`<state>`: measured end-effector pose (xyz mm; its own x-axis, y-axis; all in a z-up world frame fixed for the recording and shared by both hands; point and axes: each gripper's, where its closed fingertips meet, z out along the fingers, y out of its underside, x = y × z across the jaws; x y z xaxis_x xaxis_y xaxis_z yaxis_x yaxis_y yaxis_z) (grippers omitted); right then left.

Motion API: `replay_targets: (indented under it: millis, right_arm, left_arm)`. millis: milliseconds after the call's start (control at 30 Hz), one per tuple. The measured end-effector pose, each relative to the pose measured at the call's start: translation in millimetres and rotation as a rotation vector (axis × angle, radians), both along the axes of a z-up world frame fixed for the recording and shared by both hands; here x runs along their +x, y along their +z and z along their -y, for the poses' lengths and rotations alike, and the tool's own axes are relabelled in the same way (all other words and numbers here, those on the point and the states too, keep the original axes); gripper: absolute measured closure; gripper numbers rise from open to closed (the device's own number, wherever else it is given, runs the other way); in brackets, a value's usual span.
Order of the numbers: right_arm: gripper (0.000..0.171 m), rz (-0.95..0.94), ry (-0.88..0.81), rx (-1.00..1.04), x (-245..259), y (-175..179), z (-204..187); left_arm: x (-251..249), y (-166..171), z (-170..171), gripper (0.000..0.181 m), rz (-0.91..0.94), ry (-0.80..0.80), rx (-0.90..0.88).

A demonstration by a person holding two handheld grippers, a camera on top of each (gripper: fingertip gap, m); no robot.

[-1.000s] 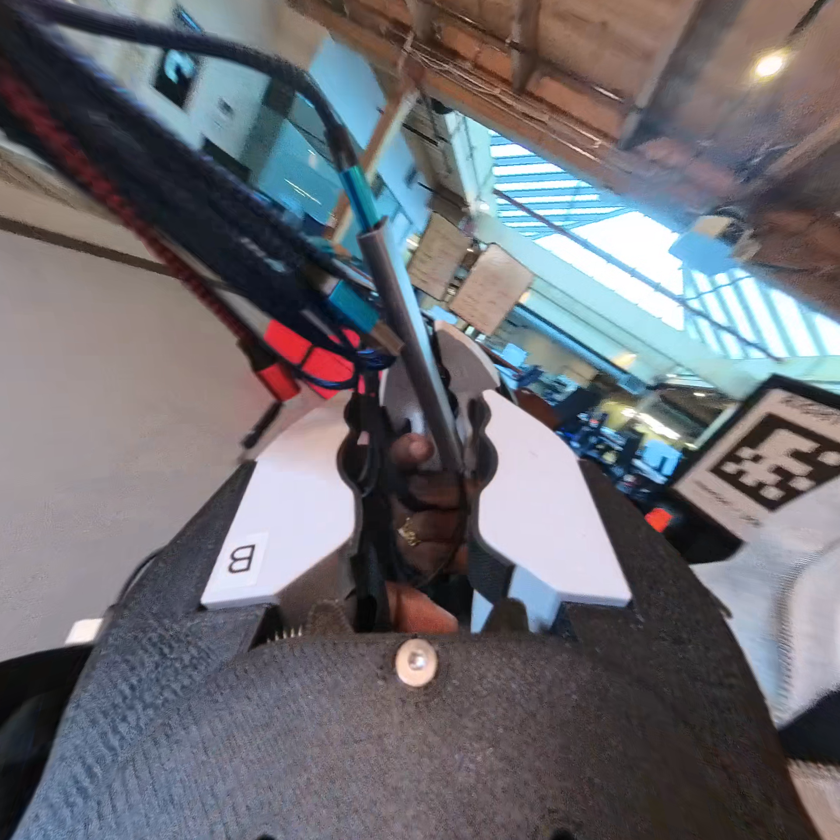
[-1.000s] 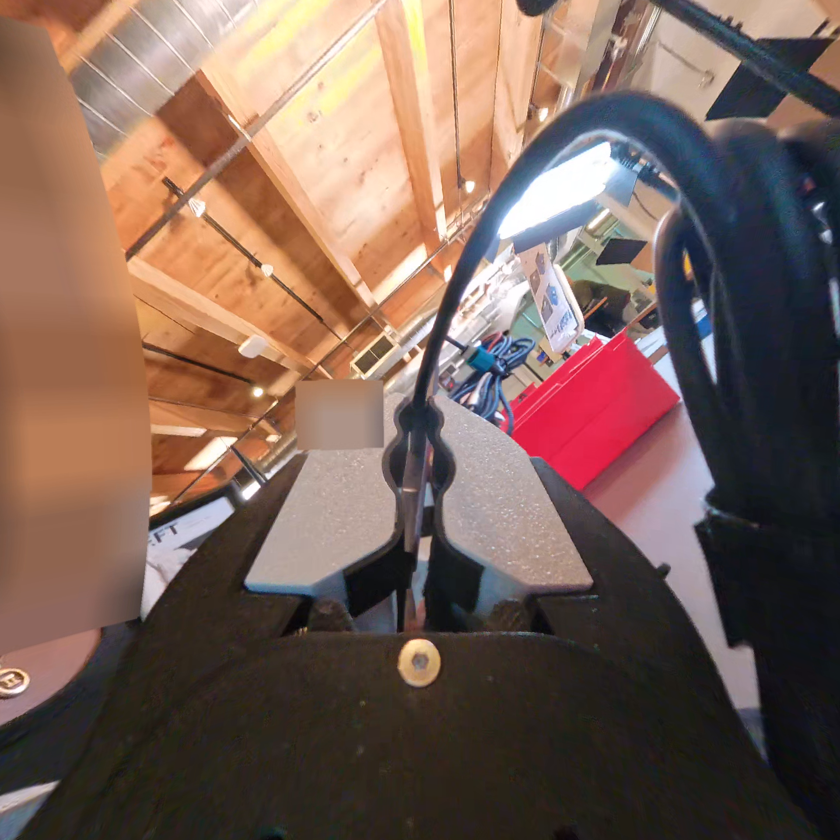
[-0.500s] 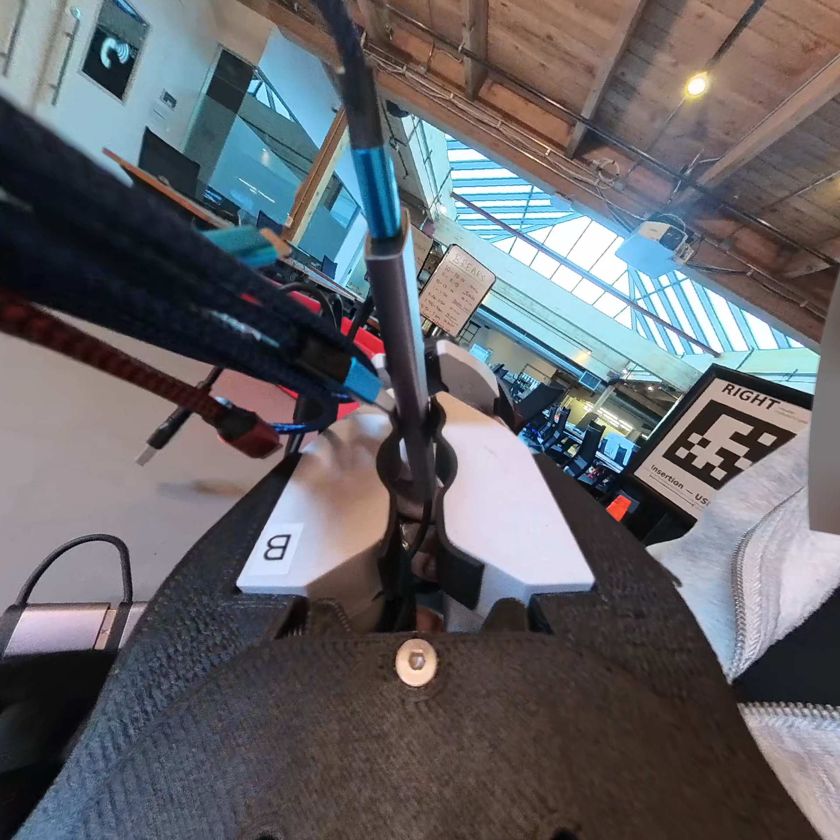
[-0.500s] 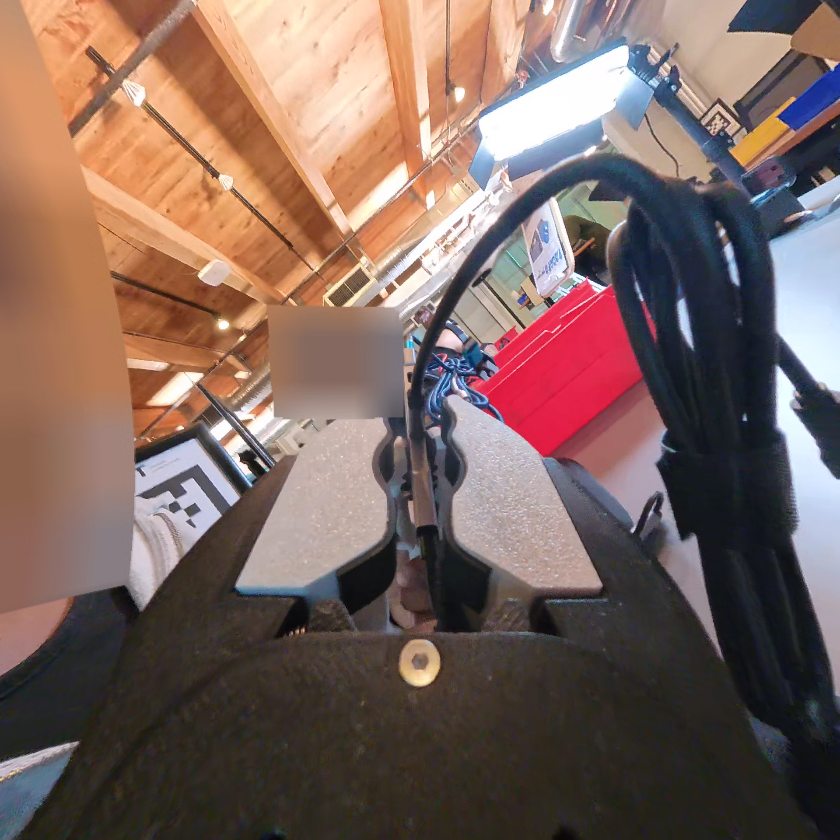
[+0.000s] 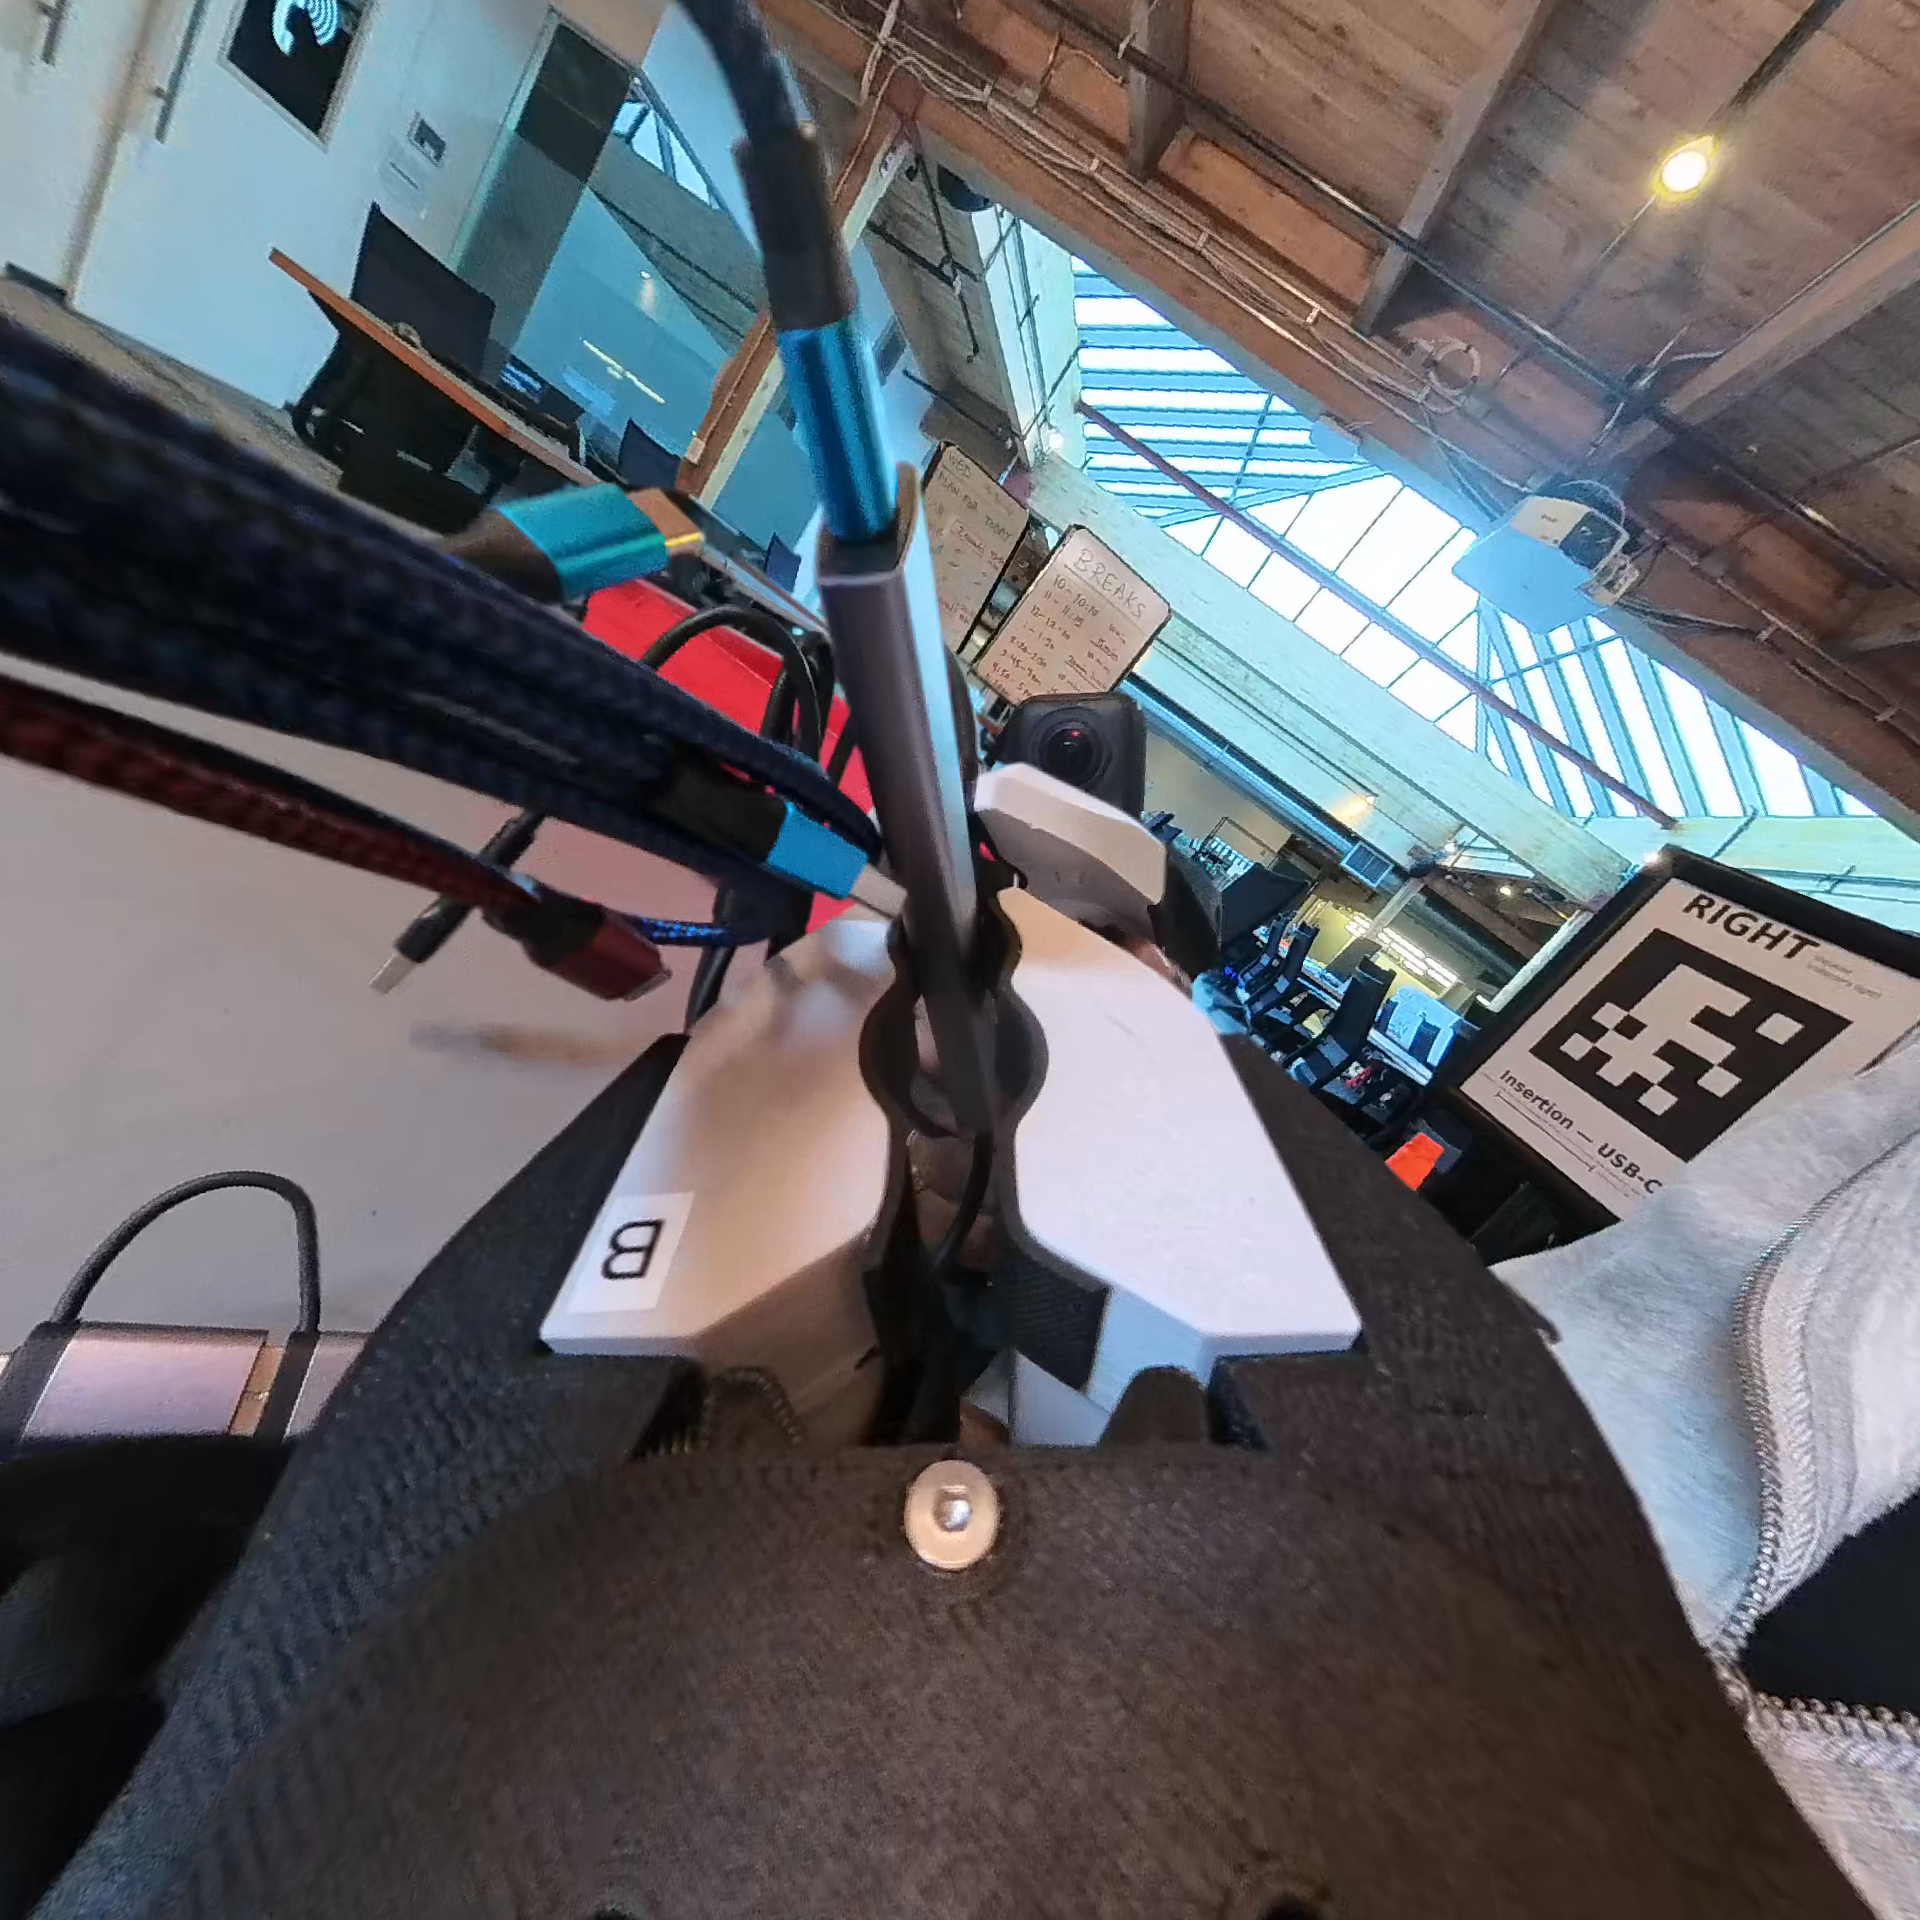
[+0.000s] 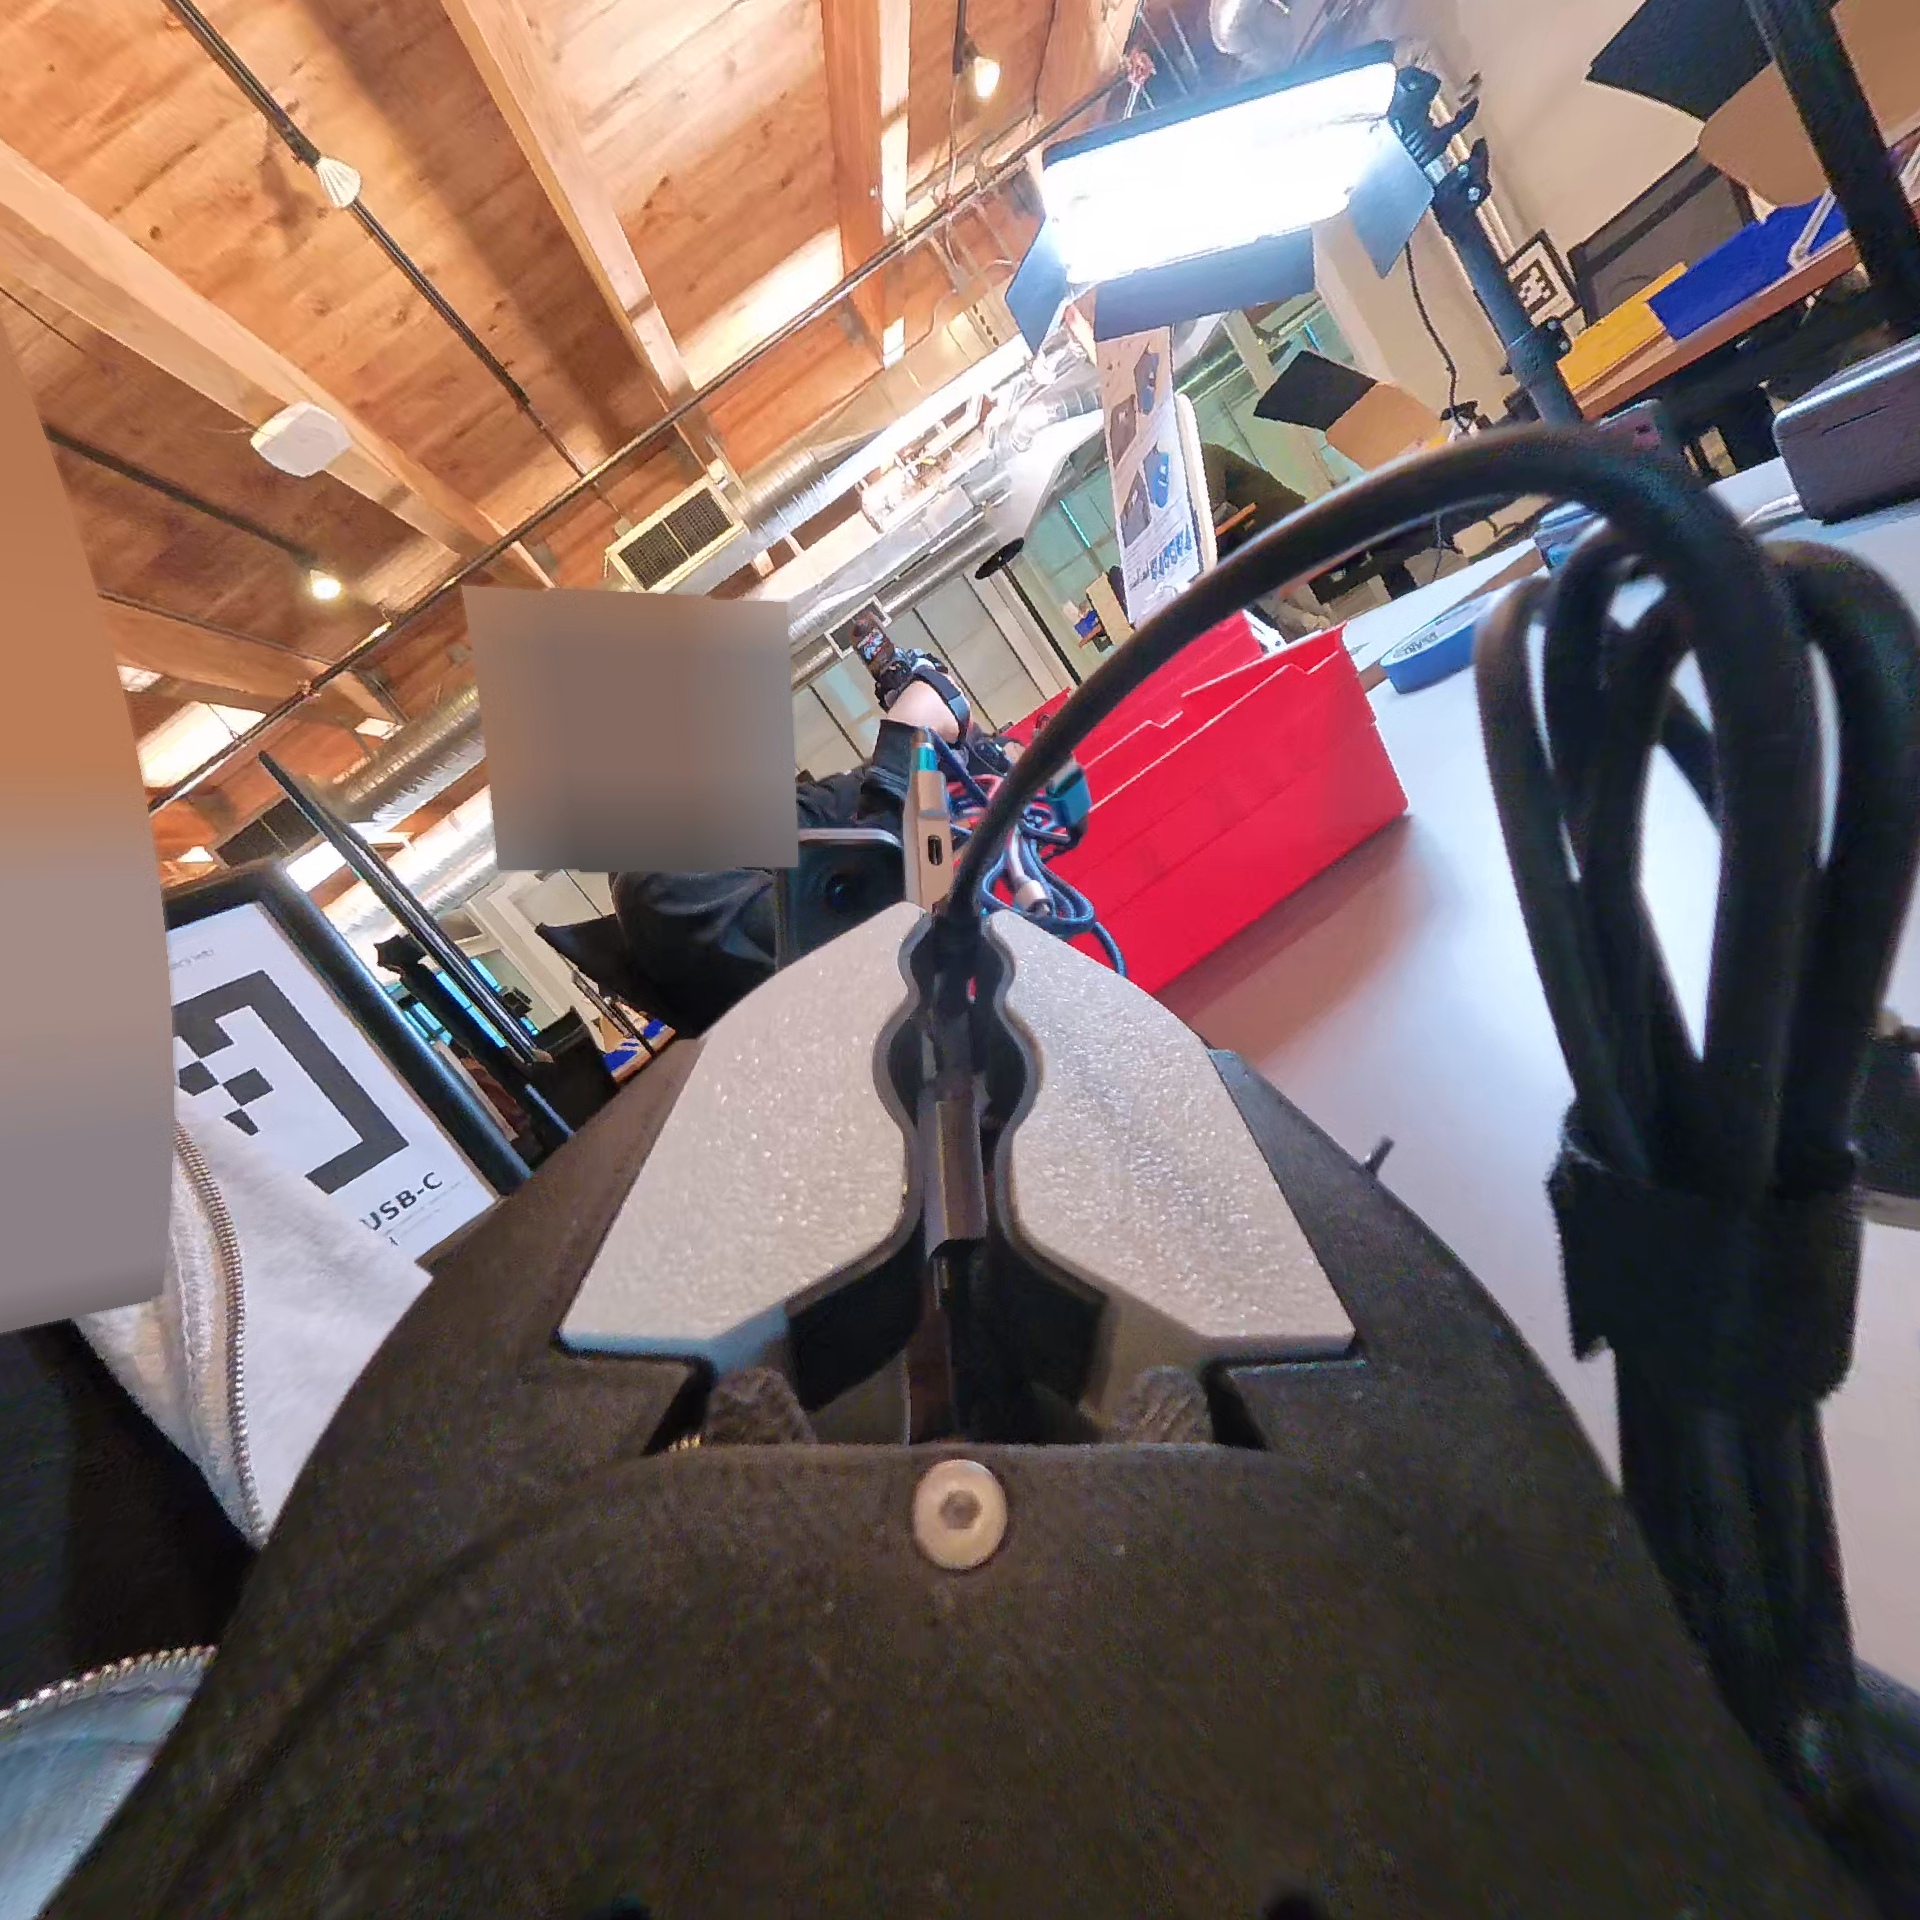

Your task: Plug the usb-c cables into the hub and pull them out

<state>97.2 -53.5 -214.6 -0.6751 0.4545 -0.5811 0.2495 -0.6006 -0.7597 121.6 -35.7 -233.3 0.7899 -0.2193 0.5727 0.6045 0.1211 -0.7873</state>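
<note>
My left gripper [image 5: 951, 935] is shut on a slim grey hub [image 5: 904, 727], which stands upright between its white fingers. A blue-ended cable [image 5: 836, 416] is plugged into the hub's top end. A second blue plug [image 5: 821, 862] meets the hub's left side. My right gripper [image 6: 951, 930] is shut on the grey connector [image 6: 951, 1164] of a black cable [image 6: 1247, 540]. That cable arcs right to a strapped coil [image 6: 1704, 1039]. The hub also shows far off in the right wrist view [image 6: 925, 831], facing my right gripper.
A loose blue plug [image 5: 592, 540] and a red braided cable [image 5: 592, 945] hang at the left. A second grey hub [image 5: 156, 1382] lies on the table at the lower left. Red bins [image 6: 1247, 790] stand behind. A marker sign [image 5: 1683, 1039] and a person's grey jacket [image 5: 1714, 1351] are at the right. The grippers are tip to tip, or close to it.
My left gripper's fingers have closed onto the hub, and the hand seen between them is gone. Both views have tilted down toward the table. The black coil has swung to the right.
</note>
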Motion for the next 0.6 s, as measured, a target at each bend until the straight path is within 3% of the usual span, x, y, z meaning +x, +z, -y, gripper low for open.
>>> replay_targets:
  millis: [167, 367, 500, 600]
  right_arm:
    - [0.166, -0.037, -0.037, -0.128, 1.2, 3.4, 4.1]
    - [0.166, 0.025, 0.002, 0.156, 8.1, 6.5, 7.5]
    - [0.165, 0.064, -0.037, -0.148, 9.5, -1.8, 4.6]
    - [0.165, 0.063, -0.031, 0.114, 13.0, 2.7, 3.1]
  left_arm:
    - [0.0, 5.8, 8.6, 0.17, 0.037, -0.028, 0.072]
    - [8.2, 8.2, 9.0, 0.171, -0.003, -0.062, 0.083]
    - [4.4, 6.9, 12.6, 0.171, 0.038, -0.066, 0.101]
    - [9.5, 7.2, 9.5, 0.17, 0.002, -0.071, 0.085]
